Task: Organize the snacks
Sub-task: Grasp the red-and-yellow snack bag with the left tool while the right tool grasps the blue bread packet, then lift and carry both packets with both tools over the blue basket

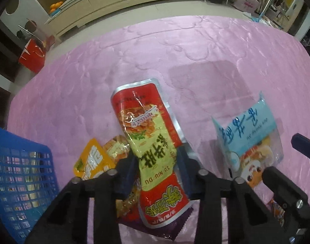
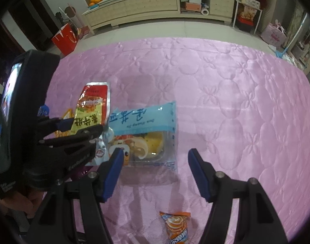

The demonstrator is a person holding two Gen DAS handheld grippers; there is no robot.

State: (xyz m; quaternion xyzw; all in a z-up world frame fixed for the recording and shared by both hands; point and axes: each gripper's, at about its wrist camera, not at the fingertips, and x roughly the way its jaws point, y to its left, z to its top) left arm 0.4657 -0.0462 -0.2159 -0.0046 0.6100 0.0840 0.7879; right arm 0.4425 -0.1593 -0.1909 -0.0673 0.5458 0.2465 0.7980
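Observation:
My left gripper [image 1: 157, 158] is shut on a red and yellow snack packet [image 1: 148, 134] and holds it above the pink quilted table [image 1: 94, 85]. The same packet [image 2: 92, 109] and the left gripper [image 2: 83, 127] show at the left of the right wrist view. My right gripper [image 2: 155, 160] is open and empty, just in front of a light blue noodle packet [image 2: 146, 130] lying flat; that packet shows in the left wrist view [image 1: 250, 134] too. A small orange candy packet [image 2: 176, 227] lies below the right gripper.
A blue mesh basket [image 1: 18, 174] with packets inside stands at the left. An orange packet [image 1: 92, 160], a clear packet of orange snacks [image 1: 116, 148] and a purple packet [image 1: 161, 225] lie under the held packet. Cabinets [image 2: 151, 6] and a red bag [image 2: 65, 38] stand beyond the table.

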